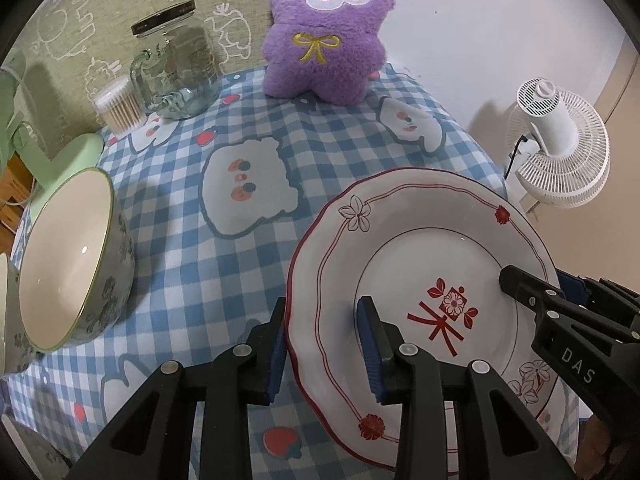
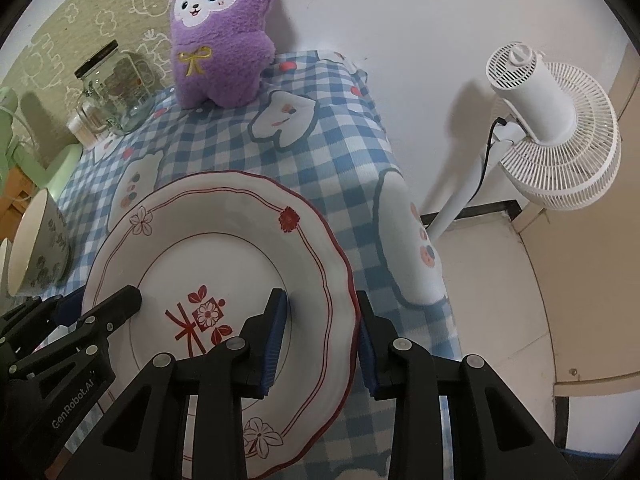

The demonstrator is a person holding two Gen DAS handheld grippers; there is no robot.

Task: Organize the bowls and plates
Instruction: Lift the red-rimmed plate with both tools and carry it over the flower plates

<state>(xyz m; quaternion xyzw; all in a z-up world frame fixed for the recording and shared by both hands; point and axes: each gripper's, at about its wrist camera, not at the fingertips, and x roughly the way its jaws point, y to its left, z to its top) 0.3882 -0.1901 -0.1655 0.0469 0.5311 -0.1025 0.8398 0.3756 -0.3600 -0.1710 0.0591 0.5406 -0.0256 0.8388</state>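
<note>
A white plate with red trim and a red flower motif [image 1: 432,240] is held between both grippers above the checked tablecloth. My left gripper [image 1: 324,332] straddles its left rim, jaws around the rim with a gap showing. My right gripper [image 2: 320,332] straddles the plate's right rim [image 2: 224,240] the same way. Each gripper shows in the other's view: the right one [image 1: 560,312], the left one [image 2: 100,320]. A floral bowl with a cream inside [image 1: 68,260] stands at the left, also seen in the right wrist view [image 2: 36,252]. A second bowl's rim [image 1: 6,312] shows at the far left edge.
A purple plush toy [image 1: 324,32] sits at the table's back. A glass jar [image 1: 176,64] and a cotton swab box [image 1: 118,108] stand back left, beside a green lamp base [image 1: 68,164]. A white fan [image 2: 548,128] stands on the floor beyond the table's right edge [image 2: 400,200].
</note>
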